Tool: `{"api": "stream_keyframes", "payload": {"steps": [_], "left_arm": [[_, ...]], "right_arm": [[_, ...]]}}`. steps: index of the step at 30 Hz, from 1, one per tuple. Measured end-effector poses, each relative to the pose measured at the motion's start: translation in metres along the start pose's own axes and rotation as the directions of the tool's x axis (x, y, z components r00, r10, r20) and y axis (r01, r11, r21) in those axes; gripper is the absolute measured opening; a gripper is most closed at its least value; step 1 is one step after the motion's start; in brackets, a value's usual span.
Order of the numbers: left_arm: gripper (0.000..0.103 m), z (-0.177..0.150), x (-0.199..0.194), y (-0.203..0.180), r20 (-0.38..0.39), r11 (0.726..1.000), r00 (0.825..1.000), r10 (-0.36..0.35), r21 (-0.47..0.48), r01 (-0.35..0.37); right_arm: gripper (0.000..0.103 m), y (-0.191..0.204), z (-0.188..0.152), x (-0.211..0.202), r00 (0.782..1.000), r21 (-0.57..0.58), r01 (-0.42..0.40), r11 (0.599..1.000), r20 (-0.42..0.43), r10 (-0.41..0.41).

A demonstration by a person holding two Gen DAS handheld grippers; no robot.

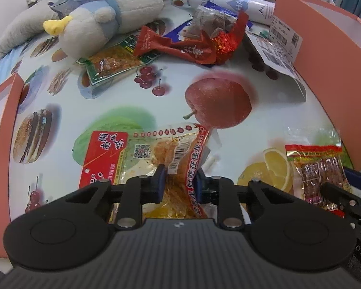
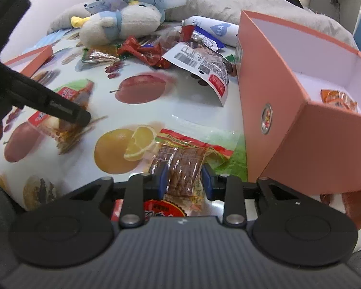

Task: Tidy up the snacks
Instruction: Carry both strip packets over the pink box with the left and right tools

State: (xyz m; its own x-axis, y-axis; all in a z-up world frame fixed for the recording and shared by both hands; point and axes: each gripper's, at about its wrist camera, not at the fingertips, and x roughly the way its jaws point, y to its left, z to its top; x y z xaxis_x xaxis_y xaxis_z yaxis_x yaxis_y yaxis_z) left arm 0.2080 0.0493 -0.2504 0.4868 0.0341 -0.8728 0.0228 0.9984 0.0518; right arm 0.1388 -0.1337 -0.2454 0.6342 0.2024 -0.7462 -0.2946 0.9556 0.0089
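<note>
Left gripper (image 1: 179, 180) clenching on the yellow noodle snack packet (image 1: 151, 159), lying near the tabletop (image 1: 113, 91) front edge. Right gripper (image 2: 185, 180) clenching on the brown jerky packet (image 2: 180, 163), lying just beside the pink box (image 2: 284, 110) toward the right edge. Orange packet (image 2: 339, 100) sitting inside that box. Remaining snack pile (image 1: 199, 41) crowding the far edge beside a plush toy (image 1: 103, 16)

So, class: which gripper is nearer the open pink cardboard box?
Right. The right gripper, shut on a brown snack packet, sits beside the pink cardboard box; the left gripper is farther away, across the table.
</note>
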Motion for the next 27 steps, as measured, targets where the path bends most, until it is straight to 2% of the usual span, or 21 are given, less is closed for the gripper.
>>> {"api": "stream_keyframes", "payload": {"steps": [6, 8, 10, 15, 16, 18, 19, 22, 27], "left_arm": [[0.024, -0.001, -0.018, 0.003, 0.042, 0.999, 0.999, -0.022, -0.045, 0.024], [0.024, -0.001, -0.024, 0.004, 0.061, 0.998, 0.998, -0.026, -0.054, 0.029], [0.024, -0.002, -0.029, 0.005, 0.071, 0.997, 0.997, -0.036, -0.071, 0.041], [0.024, -0.007, -0.039, 0.008, 0.095, 0.994, 0.994, -0.046, -0.097, 0.055], [0.024, -0.008, -0.040, 0.008, 0.096, 0.992, 0.994, -0.051, -0.106, 0.061], [0.024, -0.010, -0.041, 0.010, 0.097, 0.991, 0.994, -0.056, -0.118, 0.067], [0.024, -0.011, -0.042, 0.010, 0.098, 0.990, 0.993, -0.059, -0.121, 0.071], [0.024, -0.013, -0.043, 0.012, 0.097, 0.988, 0.993, -0.070, -0.132, 0.082], [0.024, -0.013, -0.053, 0.012, 0.106, 0.983, 0.989, -0.101, -0.142, 0.115]], "right_arm": [[0.042, -0.007, -0.003, -0.006, 1.000, 0.078, 0.008, 0.997, 0.021, -0.009], [0.071, -0.008, -0.005, -0.006, 1.000, 0.105, -0.002, 0.995, 0.025, -0.001], [0.083, -0.008, -0.005, -0.005, 1.000, 0.120, -0.003, 0.993, 0.028, 0.000], [0.083, -0.004, -0.002, 0.009, 0.999, 0.169, -0.015, 0.985, -0.026, 0.020], [0.084, 0.001, -0.001, 0.012, 1.000, 0.139, 0.001, 0.990, -0.028, 0.003], [0.084, 0.019, -0.002, 0.019, 0.999, 0.003, 0.028, 1.000, -0.041, -0.028], [0.080, 0.026, -0.004, 0.019, 0.999, -0.050, 0.020, 0.999, -0.029, -0.021], [0.062, 0.034, -0.002, 0.016, 0.999, -0.106, 0.014, 0.994, -0.037, -0.018], [0.057, 0.033, 0.001, 0.014, 0.999, -0.113, -0.001, 0.994, -0.042, -0.003]]}}
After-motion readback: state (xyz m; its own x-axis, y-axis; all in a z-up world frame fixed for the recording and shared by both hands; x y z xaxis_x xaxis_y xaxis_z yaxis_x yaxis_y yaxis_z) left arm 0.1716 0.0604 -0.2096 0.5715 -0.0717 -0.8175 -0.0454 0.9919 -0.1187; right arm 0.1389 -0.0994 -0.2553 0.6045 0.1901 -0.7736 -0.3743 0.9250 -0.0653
